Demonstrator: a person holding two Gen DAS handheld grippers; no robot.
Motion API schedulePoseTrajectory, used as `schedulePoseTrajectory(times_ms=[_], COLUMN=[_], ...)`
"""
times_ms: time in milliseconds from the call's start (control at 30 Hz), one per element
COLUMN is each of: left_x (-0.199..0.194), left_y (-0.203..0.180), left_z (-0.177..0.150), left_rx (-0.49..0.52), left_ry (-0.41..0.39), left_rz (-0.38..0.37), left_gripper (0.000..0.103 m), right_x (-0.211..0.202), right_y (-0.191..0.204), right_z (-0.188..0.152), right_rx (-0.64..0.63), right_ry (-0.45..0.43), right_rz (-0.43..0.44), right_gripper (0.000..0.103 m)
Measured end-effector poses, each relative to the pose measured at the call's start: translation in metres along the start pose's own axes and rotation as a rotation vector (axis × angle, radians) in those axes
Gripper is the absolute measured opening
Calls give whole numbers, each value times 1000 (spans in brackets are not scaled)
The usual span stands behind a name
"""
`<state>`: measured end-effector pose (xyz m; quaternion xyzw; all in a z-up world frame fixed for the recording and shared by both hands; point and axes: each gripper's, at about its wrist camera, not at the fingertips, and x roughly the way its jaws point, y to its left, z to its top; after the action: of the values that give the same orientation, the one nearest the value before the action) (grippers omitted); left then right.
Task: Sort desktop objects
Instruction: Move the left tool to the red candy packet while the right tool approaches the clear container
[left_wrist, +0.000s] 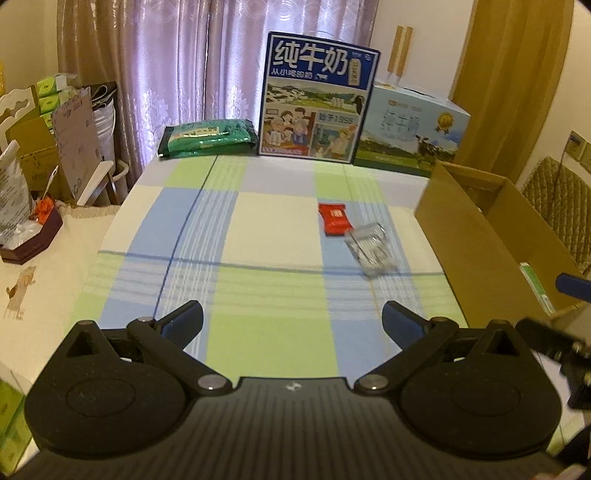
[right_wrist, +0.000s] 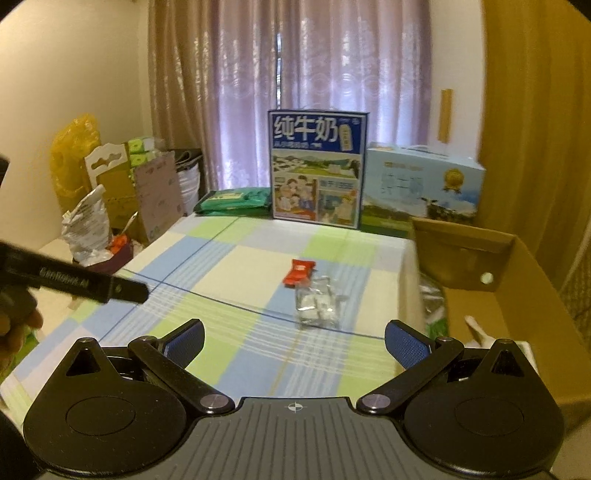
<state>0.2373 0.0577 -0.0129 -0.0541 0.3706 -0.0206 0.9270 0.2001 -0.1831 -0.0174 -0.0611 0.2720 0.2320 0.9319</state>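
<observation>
Jaws of the left gripper (left_wrist: 291, 323) stand wide apart and hold nothing; jaws of the right gripper (right_wrist: 294, 341) stand equally wide and hold nothing. Both grippers hover over the near end of the checked surface (left_wrist: 236, 288).

Landmark: the red packet (left_wrist: 334, 218), lying flat on the surface, right of centre.
- Clear plastic packet (left_wrist: 371, 251): just nearer than the red packet and slightly to its right, touching or overlapping its near corner. In the right wrist view the same pair appears as red packet (right_wrist: 300, 277) and clear packet (right_wrist: 319, 306).
- Open cardboard box (left_wrist: 480, 236): right of the red packet, at the edge of the surface. Contents are partly visible but cannot be identified.
- Green pack (left_wrist: 207, 137): beyond the red packet and to the left, at the far end of the surface.
- Upright blue milk carton box (left_wrist: 317, 96): directly beyond the red packet, at the far end.
- Pale blue milk box (left_wrist: 410, 133): beside the upright box, on its right.
</observation>
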Motion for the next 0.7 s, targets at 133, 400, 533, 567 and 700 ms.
schedulePoseTrajectory(times_ms=[133,400,533,567,700], left_x=[32,108,141,149,177], left_y=[11,19,22,22,18], left_z=[15,30,33,34,43], left_rx=[19,65,62,63,101], left_ry=[-4,13,29,33,48], left_rz=[2,-15,-22,-23,-27], left_gripper=[101,101,101,101,101], right_x=[42,135,172,180,215], right_y=[4,-7,-19,-21,-33], right_z=[0,-9,-11,-11,-8], right_rx=[-26,-35,-46,-49,-41], right_ry=[14,61,62,61,67], right_rz=[12,-9,-29,-34,-61], right_gripper=[101,101,101,101,101])
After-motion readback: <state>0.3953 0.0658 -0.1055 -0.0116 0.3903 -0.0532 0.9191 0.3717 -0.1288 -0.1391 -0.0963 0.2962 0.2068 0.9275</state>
